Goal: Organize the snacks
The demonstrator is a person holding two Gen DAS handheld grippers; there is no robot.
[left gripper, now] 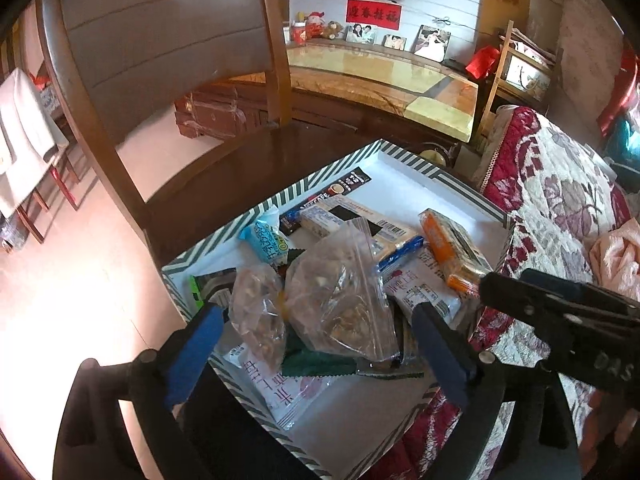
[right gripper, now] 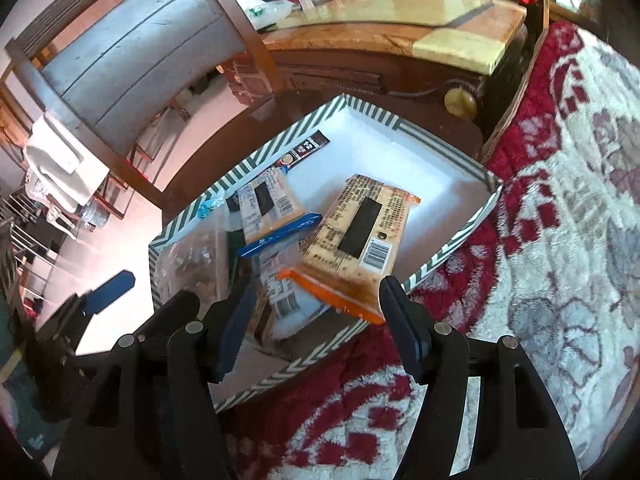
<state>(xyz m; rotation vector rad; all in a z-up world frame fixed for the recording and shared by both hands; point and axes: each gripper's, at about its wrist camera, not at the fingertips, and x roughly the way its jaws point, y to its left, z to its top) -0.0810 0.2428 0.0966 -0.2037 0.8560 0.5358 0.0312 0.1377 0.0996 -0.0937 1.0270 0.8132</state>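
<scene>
A: Where are the snacks?
B: Piled in the striped box (left gripper: 472,194) on the chair seat; clear nut bags (left gripper: 340,284) on top so they don't get squashed.
A: And the jaws?
B: Left gripper (left gripper: 316,344) wide open, holding nothing; right gripper (right gripper: 316,320) open at five o'clock around the orange packet (right gripper: 360,236), I can't tell if it touches.

far white floor of striped cardboard box (right gripper: 404,130) bare and reachable, near half piled with snack packets (left gripper: 344,276), wooden chair back (left gripper: 160,40) blocking far-left approach

Green-and-white striped box (left gripper: 280,200)
</scene>
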